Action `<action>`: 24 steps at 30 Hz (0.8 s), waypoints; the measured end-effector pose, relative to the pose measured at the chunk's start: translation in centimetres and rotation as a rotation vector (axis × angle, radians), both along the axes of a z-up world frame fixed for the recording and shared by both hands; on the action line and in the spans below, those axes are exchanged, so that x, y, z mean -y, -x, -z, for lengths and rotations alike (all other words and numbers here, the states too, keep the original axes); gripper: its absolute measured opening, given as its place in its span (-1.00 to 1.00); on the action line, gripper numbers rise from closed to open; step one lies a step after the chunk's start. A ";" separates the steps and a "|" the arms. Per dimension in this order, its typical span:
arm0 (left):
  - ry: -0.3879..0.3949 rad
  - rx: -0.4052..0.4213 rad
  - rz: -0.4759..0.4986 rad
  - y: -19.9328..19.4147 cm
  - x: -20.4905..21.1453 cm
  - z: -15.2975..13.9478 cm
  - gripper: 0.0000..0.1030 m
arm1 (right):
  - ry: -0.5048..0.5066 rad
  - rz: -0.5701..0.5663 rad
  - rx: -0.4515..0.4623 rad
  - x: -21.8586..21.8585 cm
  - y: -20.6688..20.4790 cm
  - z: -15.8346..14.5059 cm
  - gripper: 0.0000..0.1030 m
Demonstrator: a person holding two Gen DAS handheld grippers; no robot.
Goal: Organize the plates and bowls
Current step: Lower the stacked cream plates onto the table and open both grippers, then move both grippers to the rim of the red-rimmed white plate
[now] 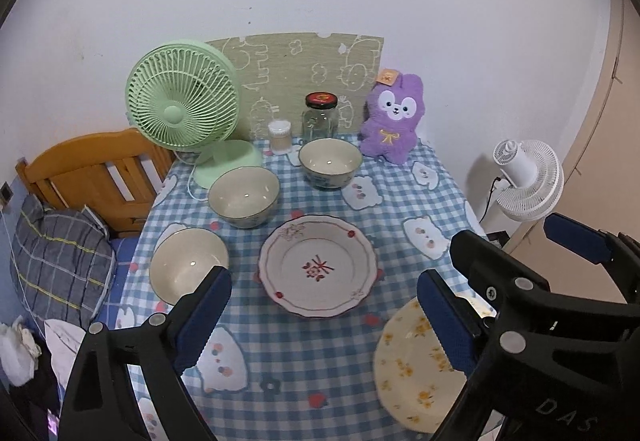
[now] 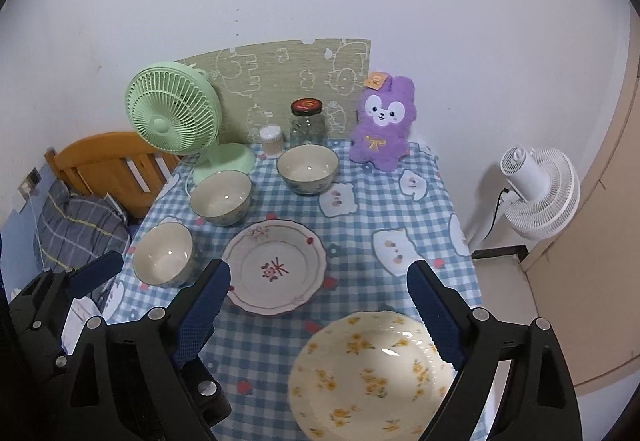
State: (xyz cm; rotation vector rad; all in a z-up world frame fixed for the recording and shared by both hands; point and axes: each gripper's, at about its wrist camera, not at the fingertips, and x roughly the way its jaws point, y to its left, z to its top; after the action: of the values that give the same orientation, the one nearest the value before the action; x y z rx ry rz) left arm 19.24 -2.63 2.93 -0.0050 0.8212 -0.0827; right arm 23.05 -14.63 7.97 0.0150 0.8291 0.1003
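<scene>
Three cream bowls stand on the checked table: a near-left one (image 1: 188,265) (image 2: 163,255), a middle one (image 1: 243,196) (image 2: 221,198) and a far one (image 1: 330,163) (image 2: 308,169). A white plate with red flowers (image 1: 318,266) (image 2: 276,267) lies in the middle. A cream plate with yellow flowers (image 1: 416,369) (image 2: 370,375) lies at the near right. My left gripper (image 1: 324,321) is open and empty above the table's near part. My right gripper (image 2: 320,317) is open and empty, above the yellow-flowered plate.
At the table's back stand a green fan (image 1: 184,101), a small cotton-swab jar (image 1: 280,137), a glass jar with a red lid (image 1: 320,117) and a purple plush toy (image 1: 394,117). A wooden bed frame (image 1: 92,177) is left, a white fan (image 1: 528,181) right.
</scene>
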 end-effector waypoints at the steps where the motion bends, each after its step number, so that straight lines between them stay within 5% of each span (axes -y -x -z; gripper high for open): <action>1: 0.001 -0.004 0.000 -0.1 -0.6 0.2 0.85 | -0.004 0.005 -0.004 -0.5 -0.1 0.2 0.79; 24: 0.003 -0.107 -0.015 -6.7 -3.7 7.0 0.77 | 0.016 0.024 -0.092 -4.2 -6.5 7.1 0.79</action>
State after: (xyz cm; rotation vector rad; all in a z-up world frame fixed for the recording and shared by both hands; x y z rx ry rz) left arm 25.93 1.10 -4.07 -0.0180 0.9274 -0.0700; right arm 29.54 -10.45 0.83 0.0140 0.9213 0.0710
